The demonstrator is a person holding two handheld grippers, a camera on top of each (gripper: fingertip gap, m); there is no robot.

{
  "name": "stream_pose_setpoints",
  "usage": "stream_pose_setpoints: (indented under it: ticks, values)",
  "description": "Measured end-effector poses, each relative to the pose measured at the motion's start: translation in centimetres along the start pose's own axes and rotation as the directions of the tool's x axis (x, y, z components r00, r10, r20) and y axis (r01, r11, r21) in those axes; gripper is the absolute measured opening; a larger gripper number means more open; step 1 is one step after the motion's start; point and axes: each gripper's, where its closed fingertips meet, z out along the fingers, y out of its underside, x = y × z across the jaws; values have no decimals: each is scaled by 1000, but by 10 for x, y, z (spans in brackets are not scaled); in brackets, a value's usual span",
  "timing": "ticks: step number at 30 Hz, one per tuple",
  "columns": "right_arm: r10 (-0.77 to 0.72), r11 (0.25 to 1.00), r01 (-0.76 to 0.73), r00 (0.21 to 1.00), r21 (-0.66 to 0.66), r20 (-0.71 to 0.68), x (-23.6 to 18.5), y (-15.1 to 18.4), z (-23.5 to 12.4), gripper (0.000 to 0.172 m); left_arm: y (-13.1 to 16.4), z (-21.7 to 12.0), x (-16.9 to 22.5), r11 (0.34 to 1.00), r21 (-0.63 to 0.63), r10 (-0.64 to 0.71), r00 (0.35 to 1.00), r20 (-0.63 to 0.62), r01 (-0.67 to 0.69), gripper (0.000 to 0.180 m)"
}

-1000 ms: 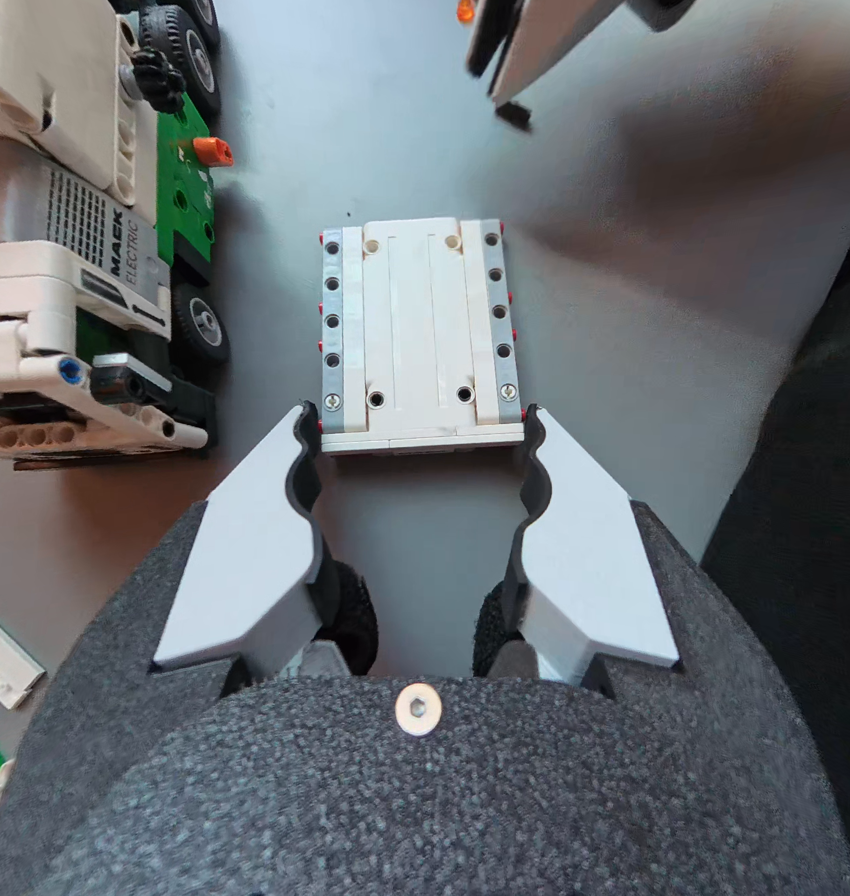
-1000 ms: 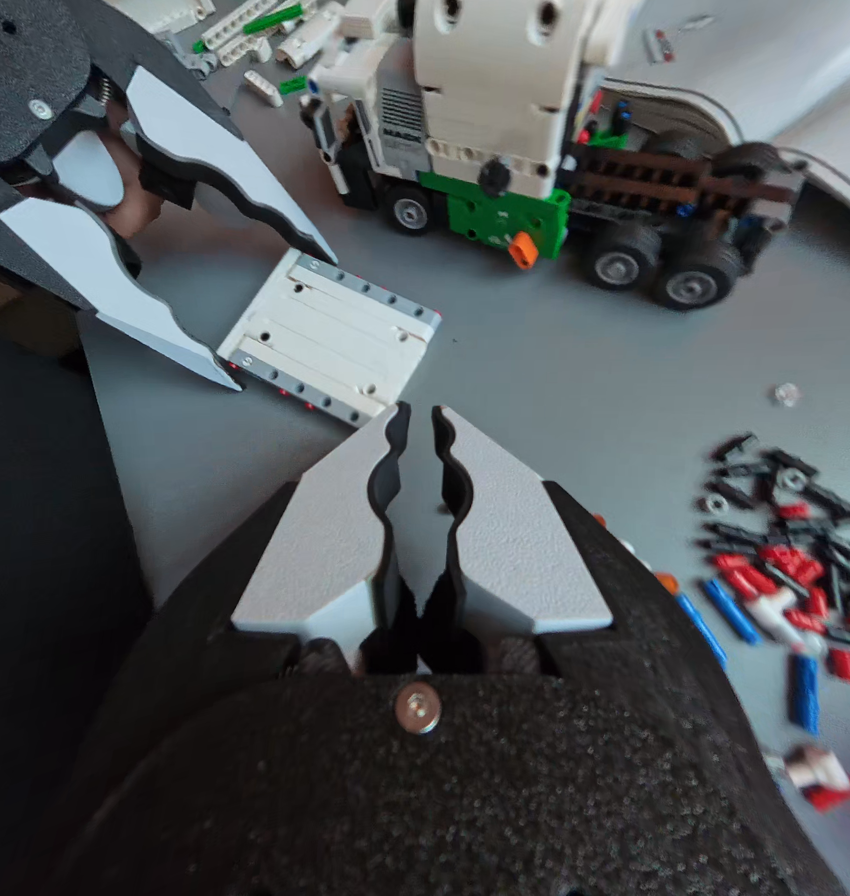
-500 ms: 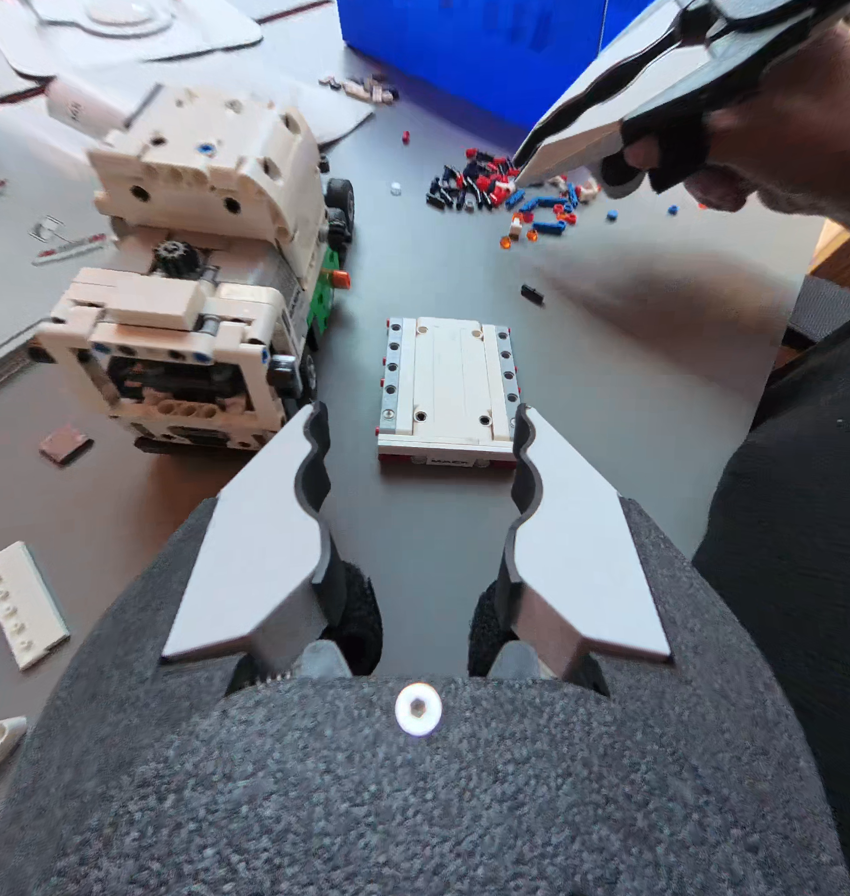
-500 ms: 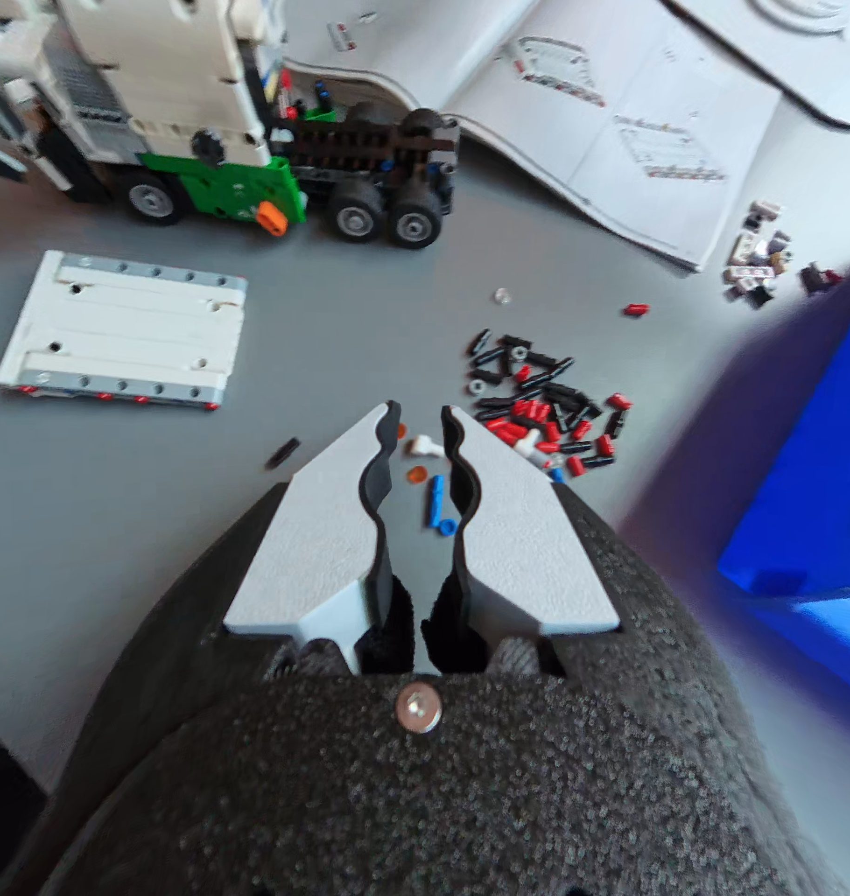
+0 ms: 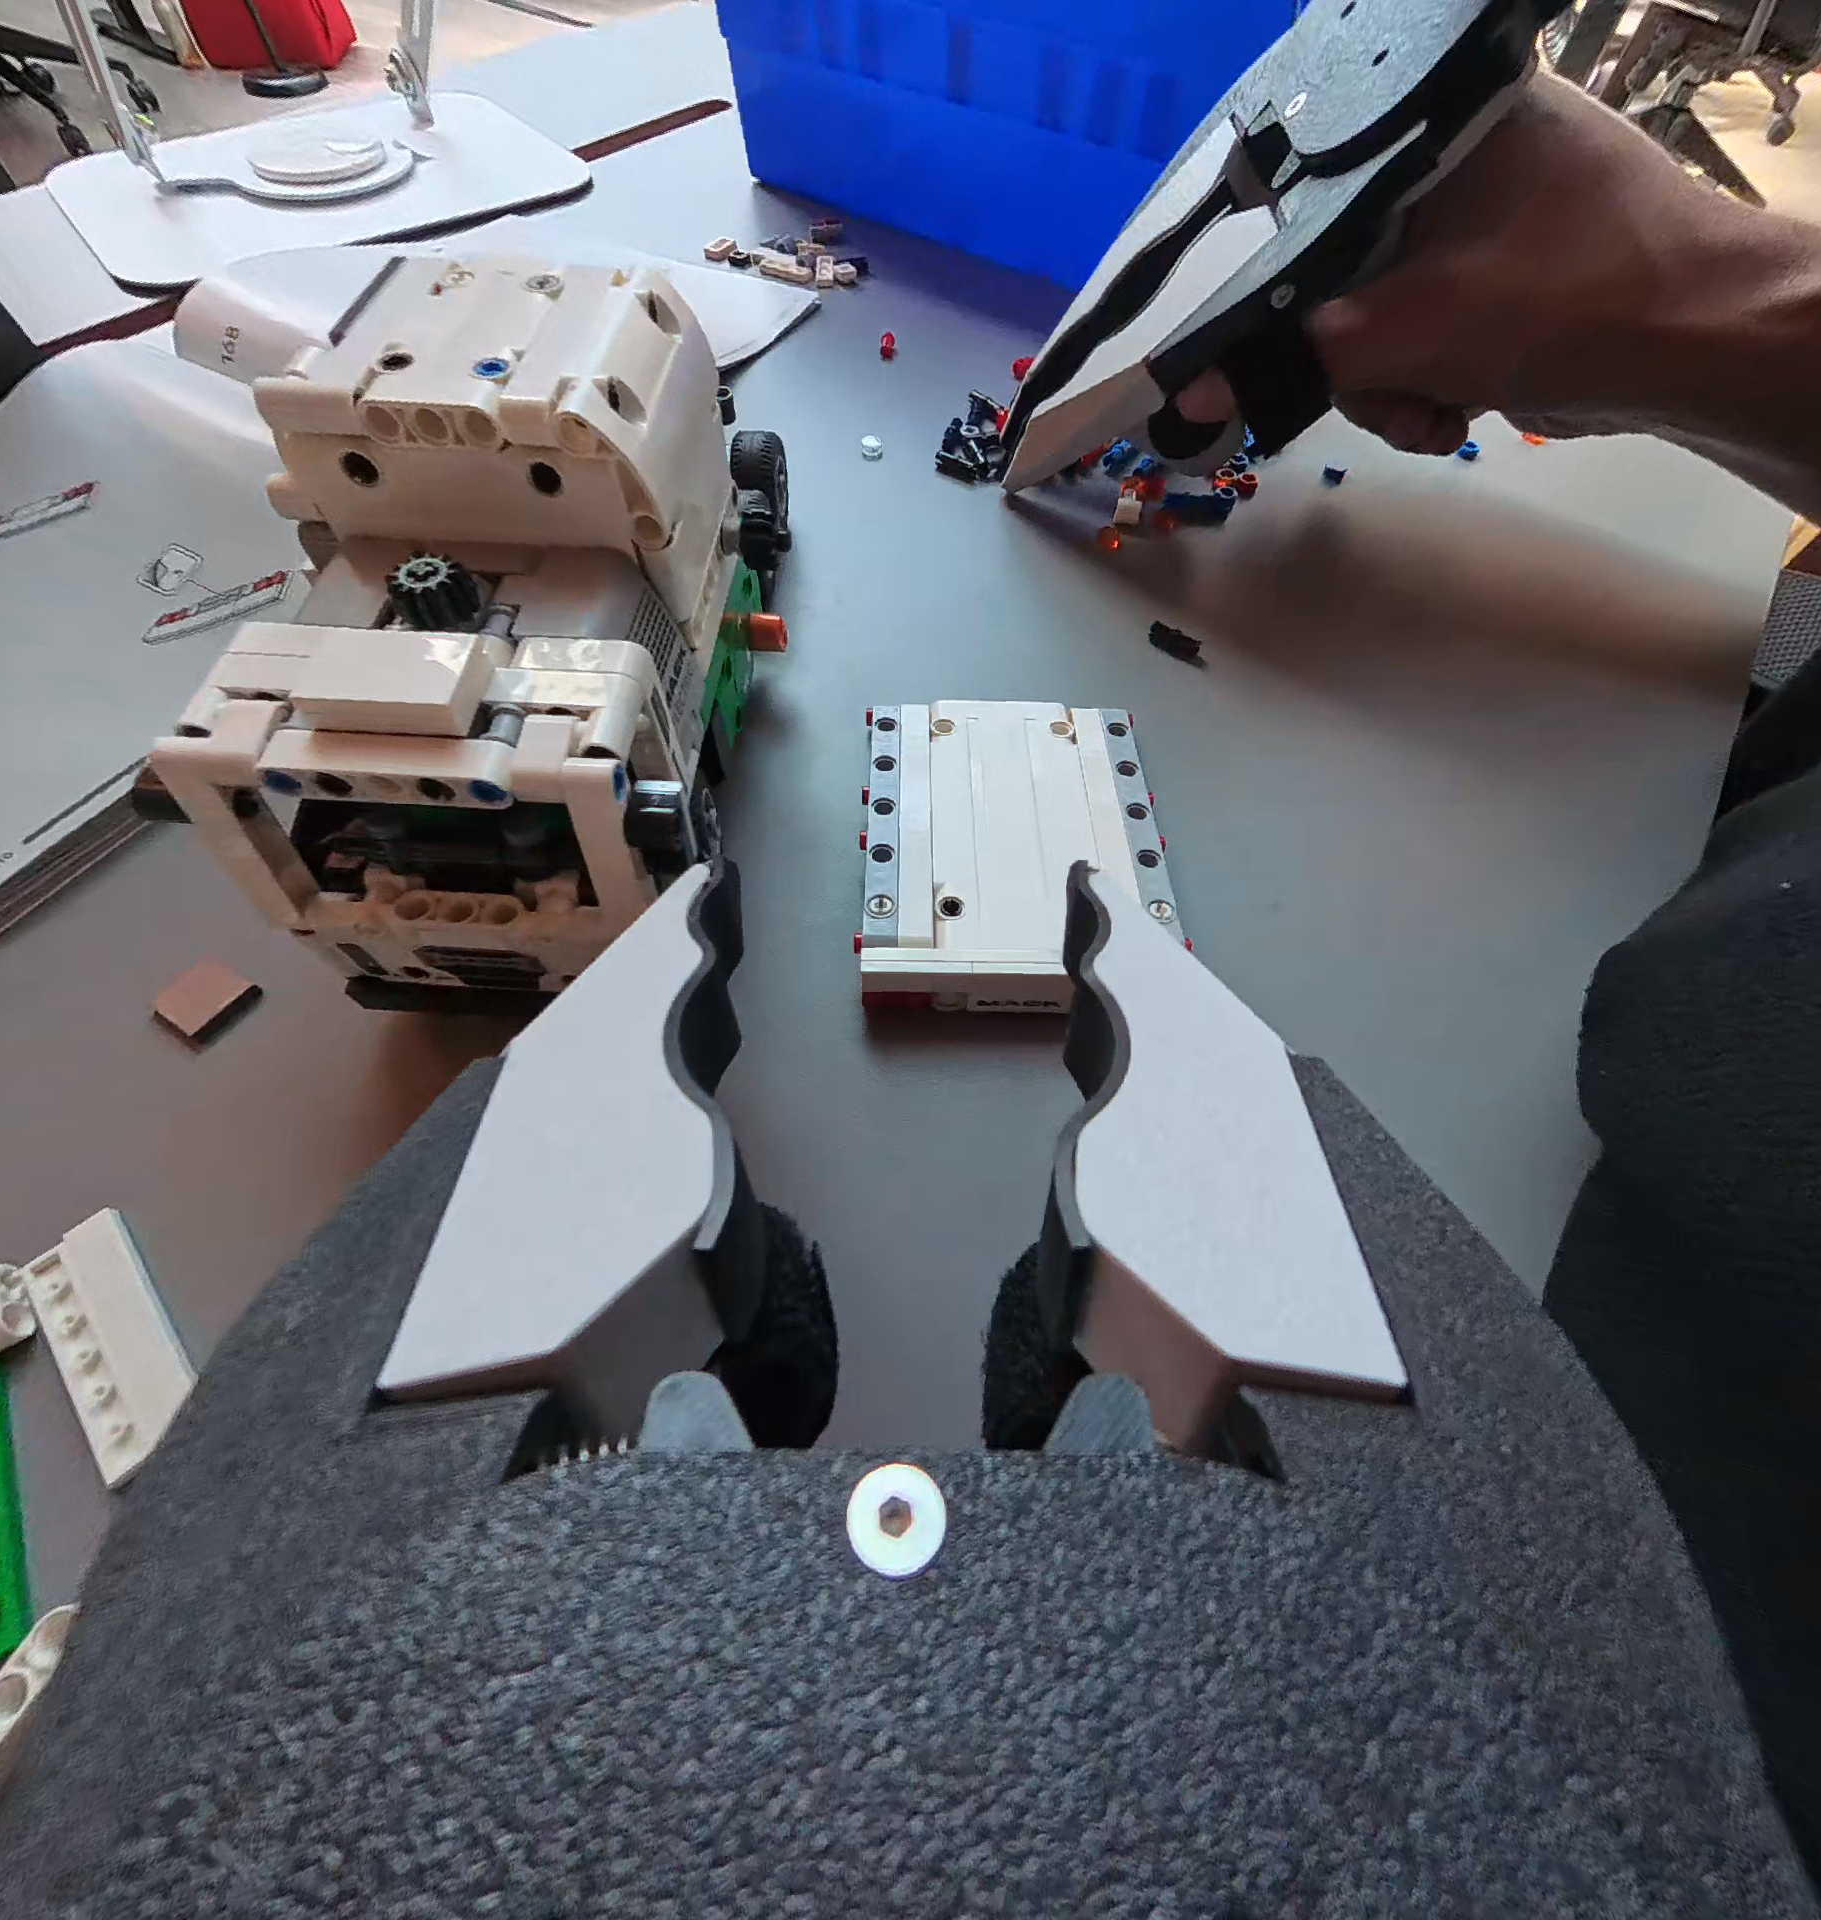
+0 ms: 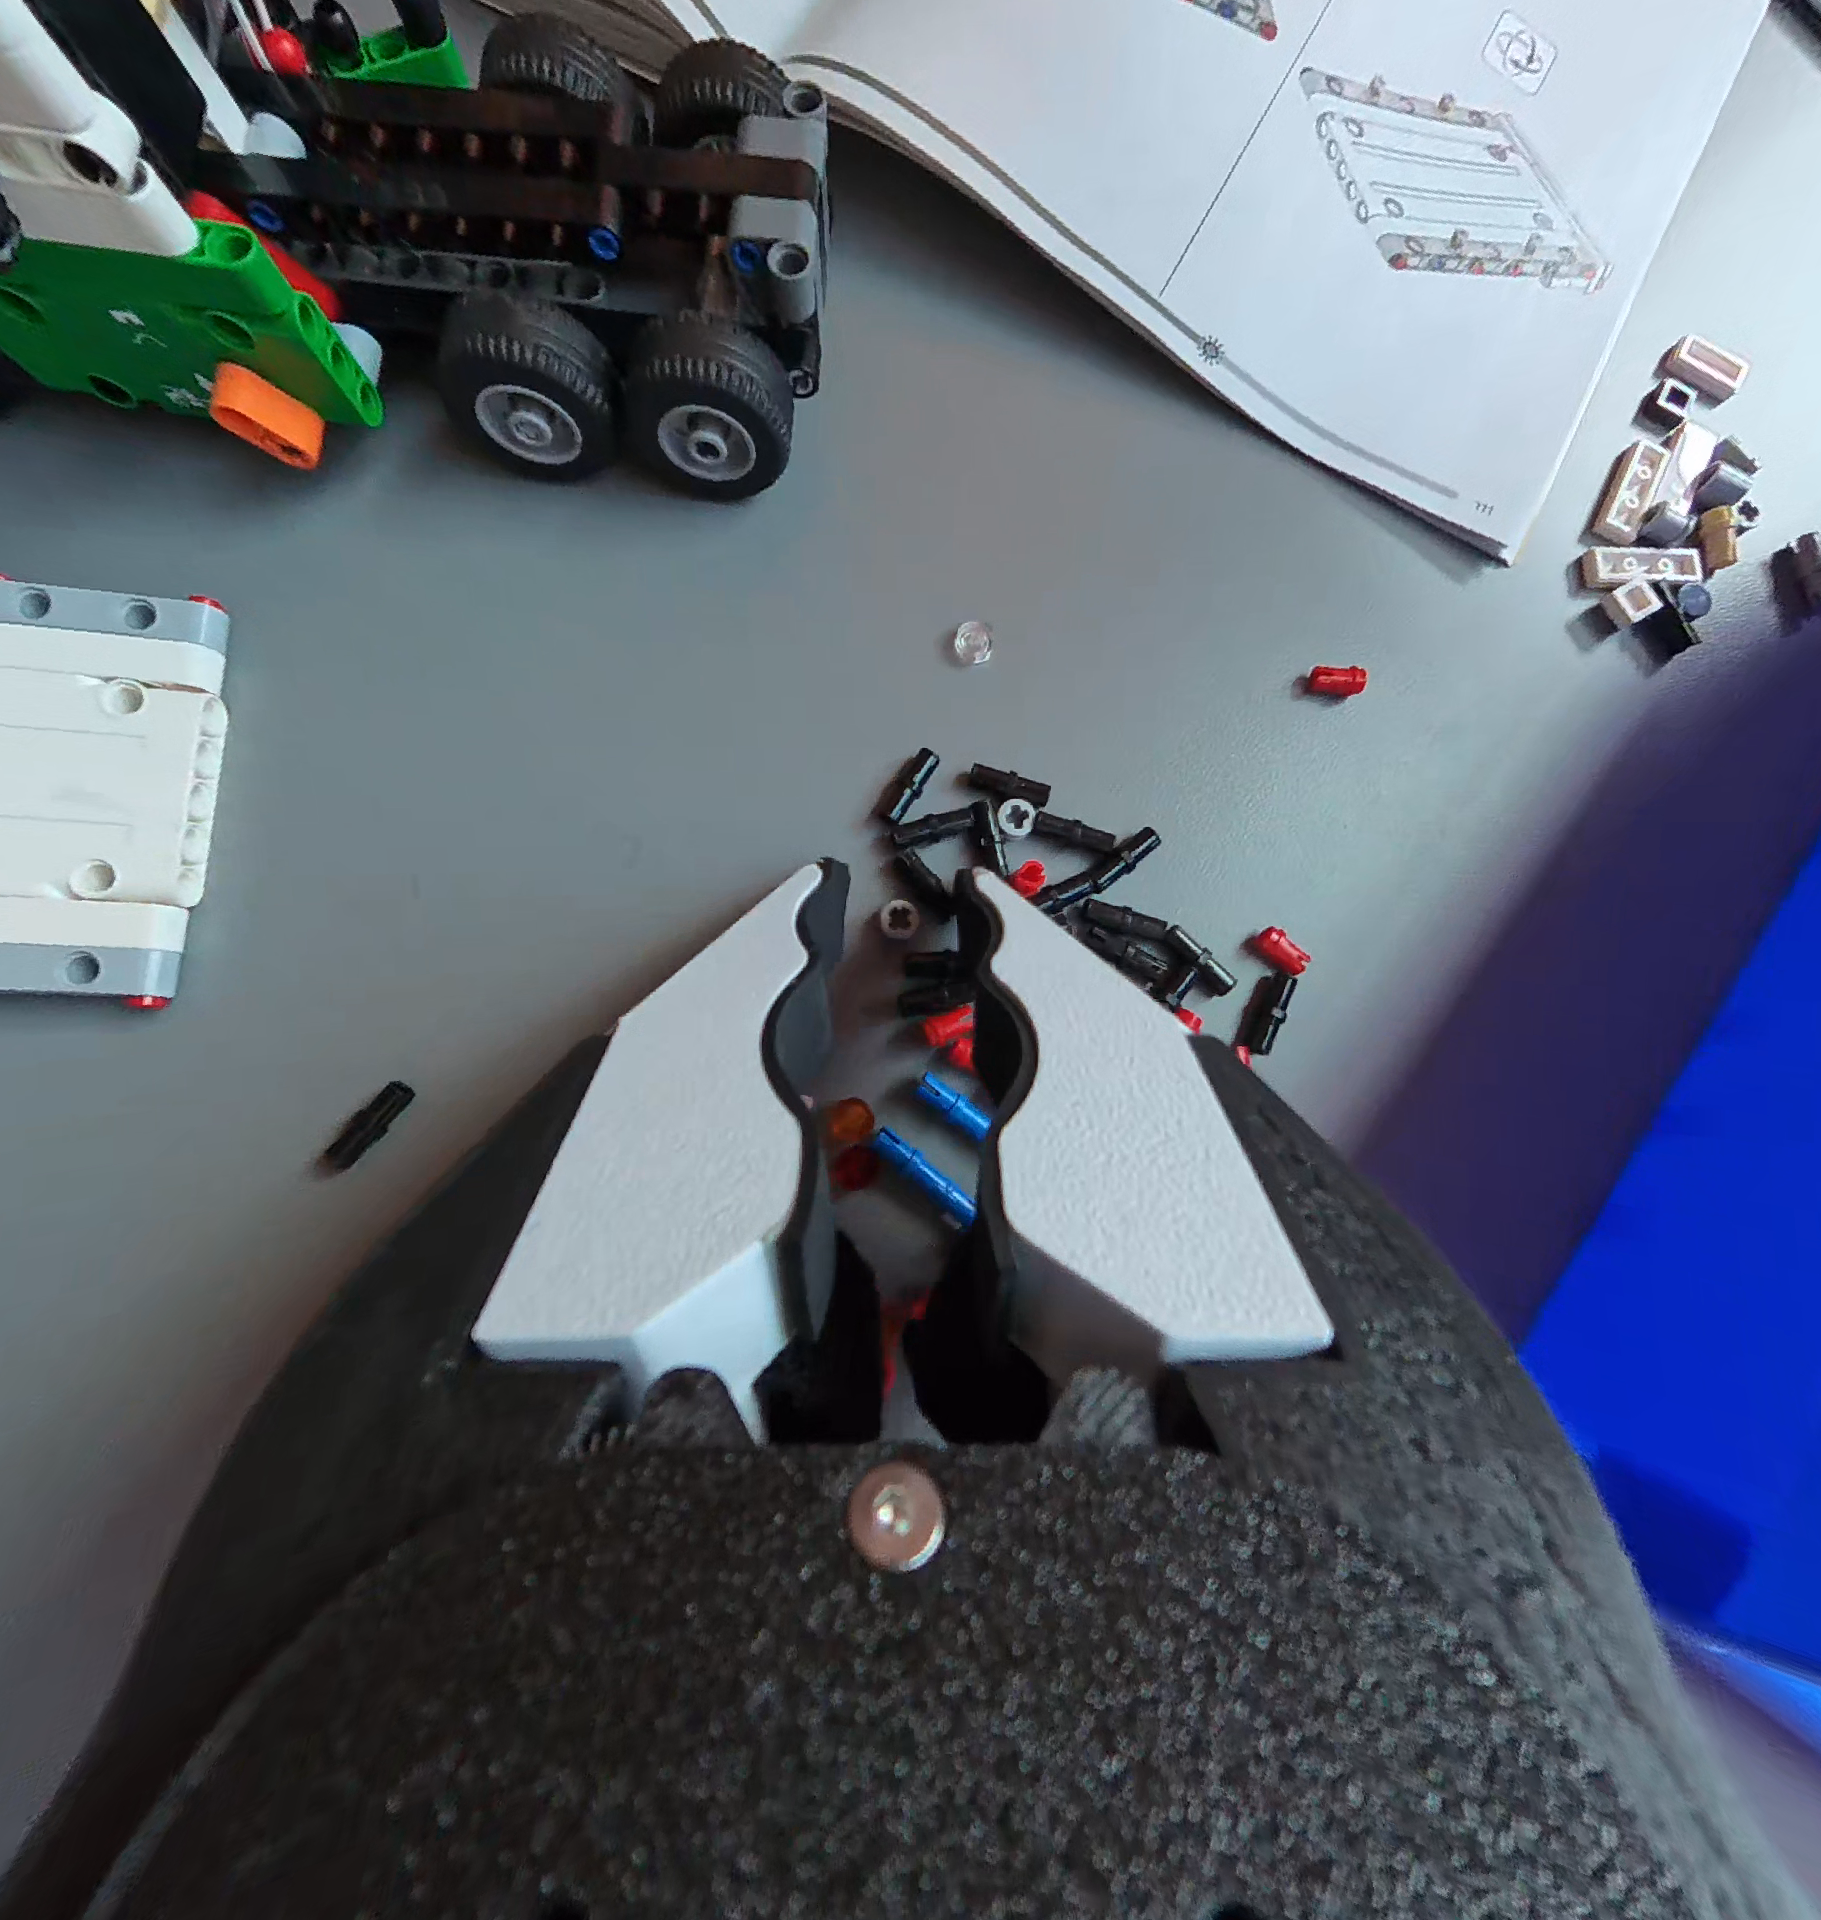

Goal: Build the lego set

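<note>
Hovering low over a heap of small pins [image 6: 1041,862], the right tool [image 6: 901,883] has swung away from the white panel [image 5: 999,831], which it faced a second ago. Its fingers stand a narrow slot apart and grip nothing. Black, red and blue pins and a pale round bush [image 6: 899,920] lie loose on the surface [image 5: 1405,727] and show through the slot. The left view shows its tips right at the near edge of the heap, with the person's hand [image 5: 1612,312] around the grip.

The left tool [image 5: 895,883] has drawn back from the panel and looks down at it from higher up, fingers spread wide and empty. The panel lies flat just ahead of them, untouched.

The panel is a smooth white slab with grey holed strips along both long sides and small red pegs on its edges. The pins are short, glossy, ridged cylinders. Left of the panel stands a toy truck [image 5: 470,623], white and green, with ribbed black tyres. Farther out lie an open booklet [image 6: 1353,208] and a blue bin [image 6: 1716,1039].
</note>
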Motion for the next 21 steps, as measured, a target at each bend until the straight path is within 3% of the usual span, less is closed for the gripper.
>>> stream_pose_setpoints:
  ticks: [5, 8, 10, 11, 13, 15, 18, 21]
  values:
    - [-17, 1000, 17, 1000, -2, -6, 0, 0, 2, 4, -2, 1, -2, 1000, 7, -24, 999, -30, 25, 57]
    - [-52, 999, 52, 998, -1, -24, 0, 0, 0, 4, -1, 2, -2, 1000, -1, -21, 999, -33, 21, 57]
    - [-80, 994, 83, 996, 67, -48, 0, -13, -10, 4, 0, 2, -1, 1000, -4, -15, 999, -31, 15, 57]
    - [-98, 990, 100, 995, 102, -24, -6, -20, -19, 4, 0, 2, -1, 1000, -5, -12, 999, -30, 12, 57]
    - [-169, 976, 140, 969, 165, 180, -46, -23, -38, 4, 0, 2, -1, 1000, -2, -10, 1000, -28, 10, 57]
    - [-223, 974, 194, 893, 114, 391, -90, 1, -53, 4, -1, 1, -1, 1000, 3, -5, 1000, -23, 5, 57]
    - [-253, 964, 263, 887, 28, 386, -102, 36, -53, 4, 0, 2, 0, 1000, -3, 4, 1000, -22, -4, 57]
    - [-216, 972, 237, 892, -4, 397, -108, 48, -51, 4, 0, 2, 1, 1000, -4, 15, 1000, -24, -15, 57]
